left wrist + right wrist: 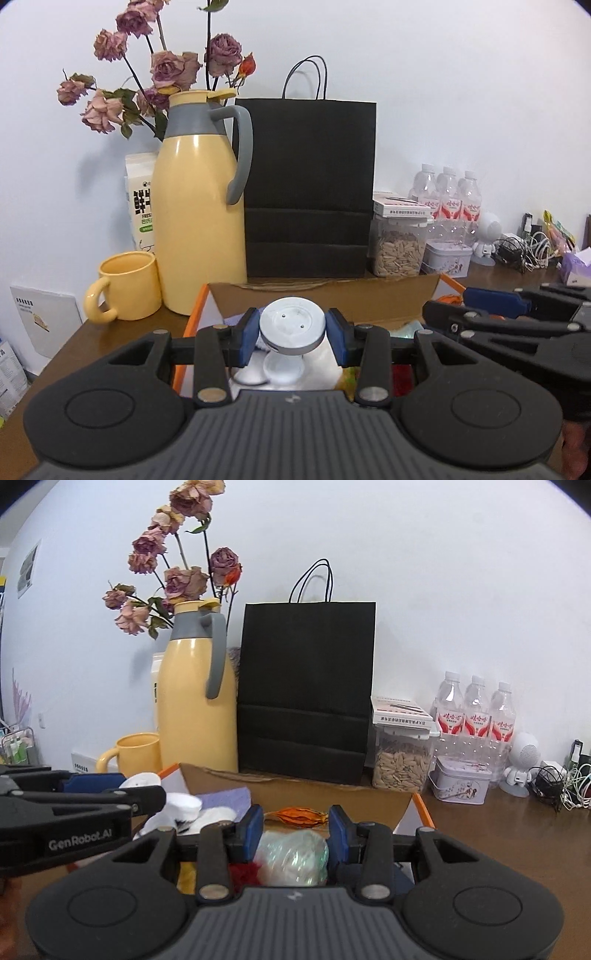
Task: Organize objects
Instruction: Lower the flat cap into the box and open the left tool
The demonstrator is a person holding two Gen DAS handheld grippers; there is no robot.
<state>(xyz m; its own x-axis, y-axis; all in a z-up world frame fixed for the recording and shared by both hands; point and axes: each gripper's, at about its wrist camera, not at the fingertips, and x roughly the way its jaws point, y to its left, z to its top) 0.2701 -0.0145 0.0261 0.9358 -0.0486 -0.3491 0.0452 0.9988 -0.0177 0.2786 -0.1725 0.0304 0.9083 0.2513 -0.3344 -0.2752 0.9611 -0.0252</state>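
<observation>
While the left hand-held gripper (291, 341) hung over the cardboard box (325, 295), its blue pads (248, 332) were closed against the sides of a round white disc-topped gadget (292, 325), which it held above the box's contents. Just to its right over the same box, the right hand-held gripper (295, 830) had its pads (253, 830) set on either side of a shiny, iridescent crinkled bundle (295, 856); whether they actually pressed it could not be told. Inside the box beside that bundle lay a red fuzzy item (245, 873), white rounded pieces (184, 805), a lilac cloth (227, 797) and an orange dried husk (299, 816). Behind the box on the brown counter (491, 834) stood a black paper bag (306, 694). Left of the box were a yellow thermos jug (199, 214) and a yellow mug (127, 286), with dried roses (166, 70) behind them. Right of the box stood a clear jar of seeds (400, 764), a small tin (461, 781) and three water bottles (476, 712).
</observation>
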